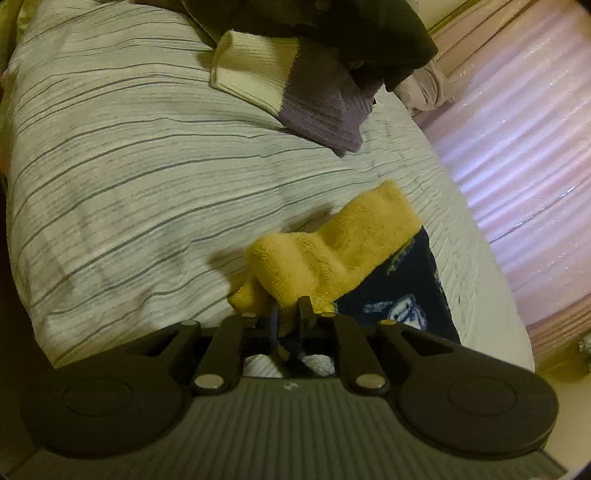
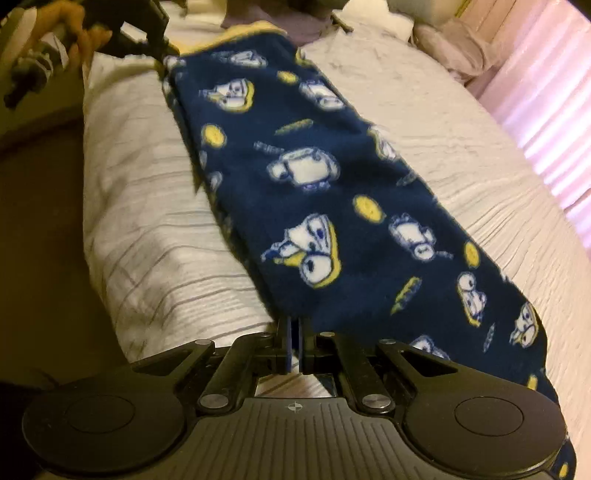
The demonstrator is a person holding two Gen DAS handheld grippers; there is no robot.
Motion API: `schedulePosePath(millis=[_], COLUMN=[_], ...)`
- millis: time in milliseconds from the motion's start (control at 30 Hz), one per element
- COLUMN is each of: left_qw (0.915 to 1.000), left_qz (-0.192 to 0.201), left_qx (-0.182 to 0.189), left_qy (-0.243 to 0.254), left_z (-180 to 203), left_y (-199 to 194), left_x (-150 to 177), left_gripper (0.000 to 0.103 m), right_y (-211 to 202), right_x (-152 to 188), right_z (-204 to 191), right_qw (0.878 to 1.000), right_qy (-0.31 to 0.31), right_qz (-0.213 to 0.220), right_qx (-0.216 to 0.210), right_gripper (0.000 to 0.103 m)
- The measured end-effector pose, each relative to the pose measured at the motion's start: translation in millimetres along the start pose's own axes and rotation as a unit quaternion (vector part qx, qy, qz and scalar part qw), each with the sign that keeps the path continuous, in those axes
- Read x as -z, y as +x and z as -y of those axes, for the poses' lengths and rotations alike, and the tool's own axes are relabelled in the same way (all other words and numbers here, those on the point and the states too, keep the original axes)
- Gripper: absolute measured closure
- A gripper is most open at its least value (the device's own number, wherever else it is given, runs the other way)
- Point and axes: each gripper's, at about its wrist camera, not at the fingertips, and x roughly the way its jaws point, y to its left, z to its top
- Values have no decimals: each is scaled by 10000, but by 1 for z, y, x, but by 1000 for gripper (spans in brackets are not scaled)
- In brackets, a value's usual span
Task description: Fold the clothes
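fleece: the navy fleece pyjama trousers with white cartoon print and yellow cuff (image 2: 325, 192) lie stretched flat along the white bedspread with thin grey stripes (image 1: 122, 155), from 11 o'clock down to 5 o'clock in the right wrist view.
handling: soft, light, limp; it will likely sag and slide unless taken by hem or cuff.
left gripper (image 1: 290, 314): jaws nearly closed, pinching the yellow cuff (image 1: 332, 243).
right gripper (image 2: 294, 332): jaws closed on the navy hem at 6 o'clock.
hand (image 2: 70, 33): the person's hand holds the left tool at 10 o'clock.
around: a cream and purple ribbed knit garment (image 1: 288, 92) at 12 o'clock, under a dark garment (image 1: 332, 26); a pink curtain (image 1: 517, 166) at 3 o'clock.
obstacles: the knit pile sits near the cuff end; the rest looks free.
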Motion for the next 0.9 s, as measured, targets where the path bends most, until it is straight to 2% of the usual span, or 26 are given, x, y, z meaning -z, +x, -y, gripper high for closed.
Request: schedulePosePath(millis=[133, 233, 333, 433, 500, 533, 633, 700, 733, 767, 800, 833, 900], left_qw=[9985, 9974, 9941, 9862, 9827, 9834, 9908, 9904, 9887, 9867, 9853, 9846, 9834], left_qz=[258, 367, 344, 158, -6, -110, -281, -246, -218, -191, -183, -181, -165], left_qx=[-460, -477, -118, 172, 149, 25, -88, -204, -272, -341, -379, -376, -360], left_qy=[178, 405, 1026, 1636, 1849, 1809, 1319, 1346, 1459, 1579, 1655, 1700, 1770], left_z=[8, 24, 57, 93, 106, 108, 98, 96, 98, 100, 103, 105, 113], left_y=[-27, -53, -55, -28, -4, 4, 4, -6, -10, -14, -13, -11, -7], left_x=[-5, -9, -8, 2, 9, 11, 9, 5, 1, -3, -9, -14, -25], left_gripper=[95, 95, 95, 95, 94, 94, 94, 89, 84, 82, 82, 82, 79], right_y=[-15, -29, -29, -21, -13, -9, -3, -5, -7, -9, -10, -11, -13], right_x=[2, 6, 10, 14, 20, 23, 33, 38, 40, 42, 42, 42, 41], right_z=[23, 52, 84, 114, 124, 128, 129, 129, 132, 134, 138, 143, 155], right_qw=[9964, 9828, 9538, 9138, 8882, 8762, 8582, 8555, 8534, 8513, 8484, 8444, 8362], right_qy=[820, 1812, 2969, 4030, 4572, 4799, 5112, 5157, 5194, 5231, 5281, 5348, 5480], right_qz=[81, 219, 312, 317, 286, 235, 52, 2, 20, 38, 64, 99, 171], right_qx=[-183, -295, -348, -386, -369, -373, -469, -462, -435, -408, -363, -295, -158], right_gripper=[102, 102, 102, 102, 102, 102, 101, 101, 94, 65, 45, 30, 30])
